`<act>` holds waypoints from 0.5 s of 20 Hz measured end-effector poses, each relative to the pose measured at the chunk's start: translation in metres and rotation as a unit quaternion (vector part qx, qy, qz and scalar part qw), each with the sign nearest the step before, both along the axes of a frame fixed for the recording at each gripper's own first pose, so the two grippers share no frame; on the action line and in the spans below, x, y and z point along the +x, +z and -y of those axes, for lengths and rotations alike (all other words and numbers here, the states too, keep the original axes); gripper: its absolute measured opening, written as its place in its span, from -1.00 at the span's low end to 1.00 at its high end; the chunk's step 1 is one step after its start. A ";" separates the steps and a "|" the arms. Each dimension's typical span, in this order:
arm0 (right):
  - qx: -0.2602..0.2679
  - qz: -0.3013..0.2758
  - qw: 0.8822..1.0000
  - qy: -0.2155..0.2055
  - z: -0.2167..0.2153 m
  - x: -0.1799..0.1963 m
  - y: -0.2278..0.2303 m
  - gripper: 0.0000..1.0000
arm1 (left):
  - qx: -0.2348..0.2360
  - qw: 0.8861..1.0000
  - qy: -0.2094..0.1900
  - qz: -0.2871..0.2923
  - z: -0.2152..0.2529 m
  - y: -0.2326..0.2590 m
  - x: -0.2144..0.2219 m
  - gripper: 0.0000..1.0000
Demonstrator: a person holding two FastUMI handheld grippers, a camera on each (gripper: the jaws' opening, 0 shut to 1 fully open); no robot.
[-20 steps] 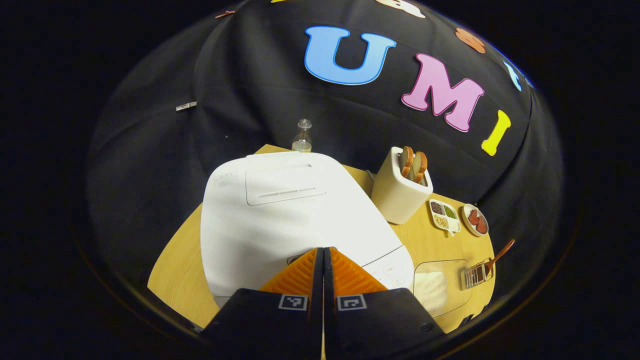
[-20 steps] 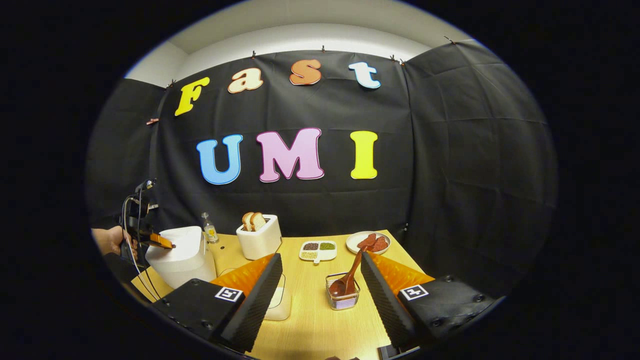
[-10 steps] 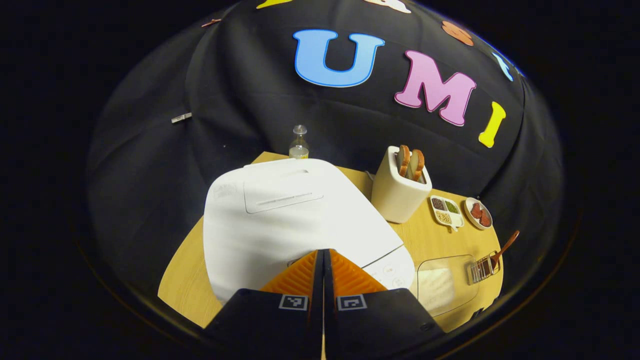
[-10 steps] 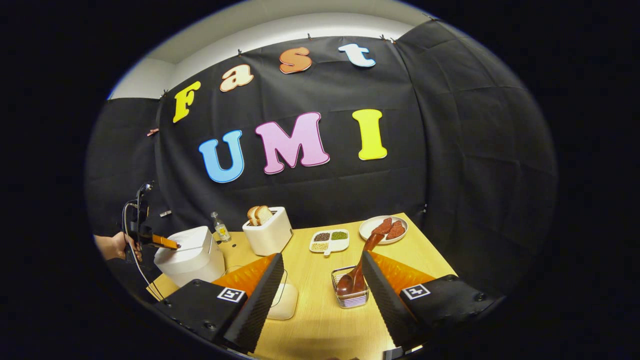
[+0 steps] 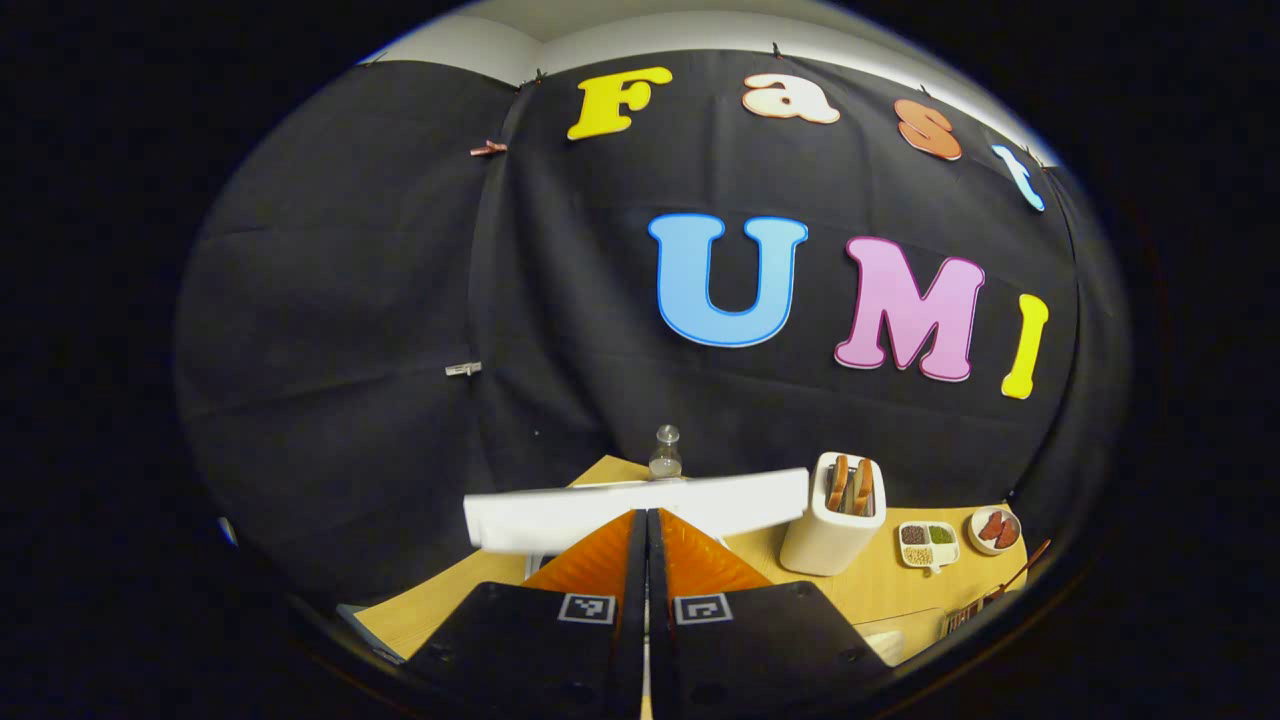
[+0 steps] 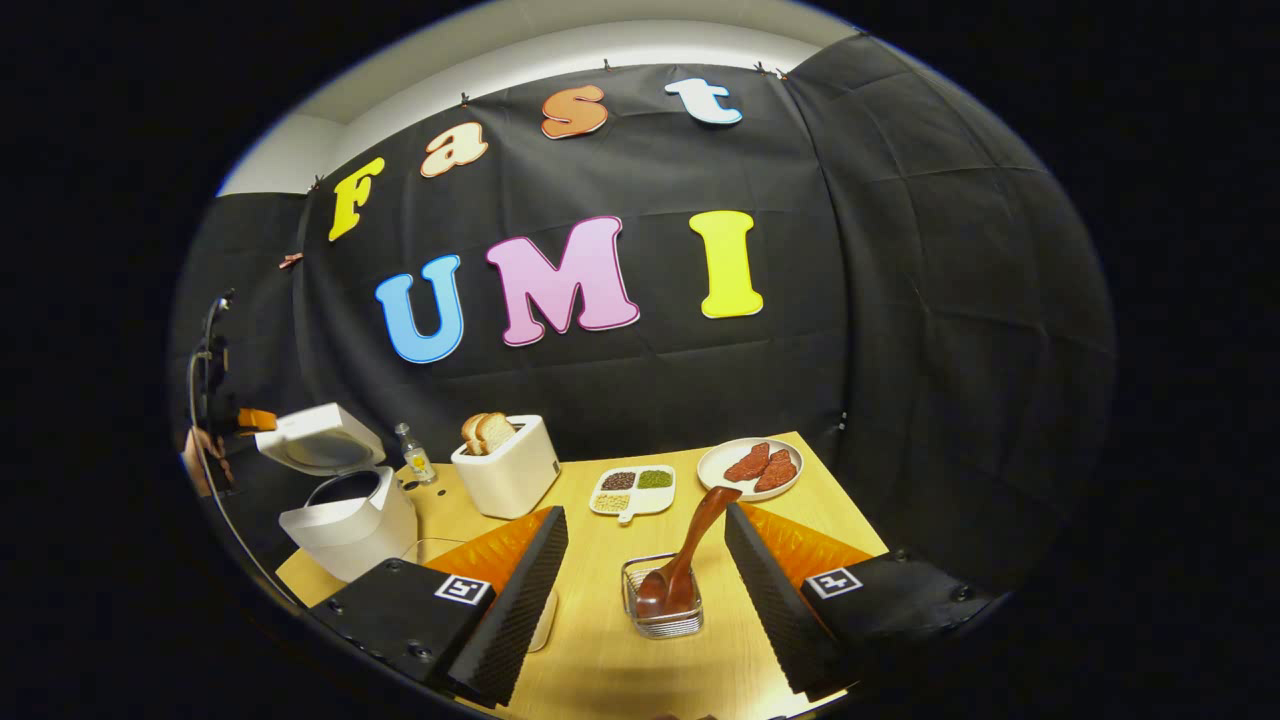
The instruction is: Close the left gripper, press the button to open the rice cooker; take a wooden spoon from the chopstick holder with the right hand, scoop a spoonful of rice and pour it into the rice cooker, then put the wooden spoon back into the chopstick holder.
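Observation:
In the right gripper view the white rice cooker [image 6: 352, 522] stands at the table's left with its lid [image 6: 318, 438] swung up. My left gripper [image 6: 250, 420], held by a hand [image 6: 200, 455], hovers beside that lid. From the left gripper view I see the lid's edge [image 5: 560, 518] just past my left gripper [image 5: 648, 512], which is shut with nothing in it. The wooden spoon [image 6: 690, 550] leans bowl-down in the wire chopstick holder [image 6: 660, 612]. My right gripper [image 6: 645, 512] is open, its fingers either side of the holder and not touching the spoon.
A toaster [image 6: 505, 465] with bread, a small bottle [image 6: 412, 455], a divided dish of grains [image 6: 632, 490] and a plate of red slices [image 6: 750, 467] line the back of the wooden table [image 6: 600, 660]. A clear rice container [image 6: 545, 622] lies partly behind my right gripper's left finger.
The cooker's lid has sprung from closed to raised. My left gripper has lifted off the cooker and tilted up. The right gripper has closed in on the holder.

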State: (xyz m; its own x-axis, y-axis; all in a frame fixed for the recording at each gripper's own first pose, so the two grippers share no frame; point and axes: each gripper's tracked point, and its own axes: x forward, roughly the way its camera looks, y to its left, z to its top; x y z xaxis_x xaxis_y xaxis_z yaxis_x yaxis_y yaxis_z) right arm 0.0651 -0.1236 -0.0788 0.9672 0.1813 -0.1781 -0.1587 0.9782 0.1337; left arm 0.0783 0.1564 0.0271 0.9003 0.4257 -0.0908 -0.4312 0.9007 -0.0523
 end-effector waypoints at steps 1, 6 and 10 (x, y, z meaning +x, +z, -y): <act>-0.002 -0.005 1.000 -0.003 0.004 0.007 -0.005 0.97 | -0.002 1.000 -0.004 0.008 0.012 0.003 -0.008 -0.85; 0.001 -0.058 0.998 -0.004 0.015 0.041 -0.042 0.97 | -0.044 0.998 -0.001 0.038 0.058 -0.004 -0.052 -0.77; 0.011 -0.108 0.994 0.011 0.010 0.061 -0.070 0.97 | -0.081 0.996 0.004 0.039 0.078 -0.029 -0.080 -0.31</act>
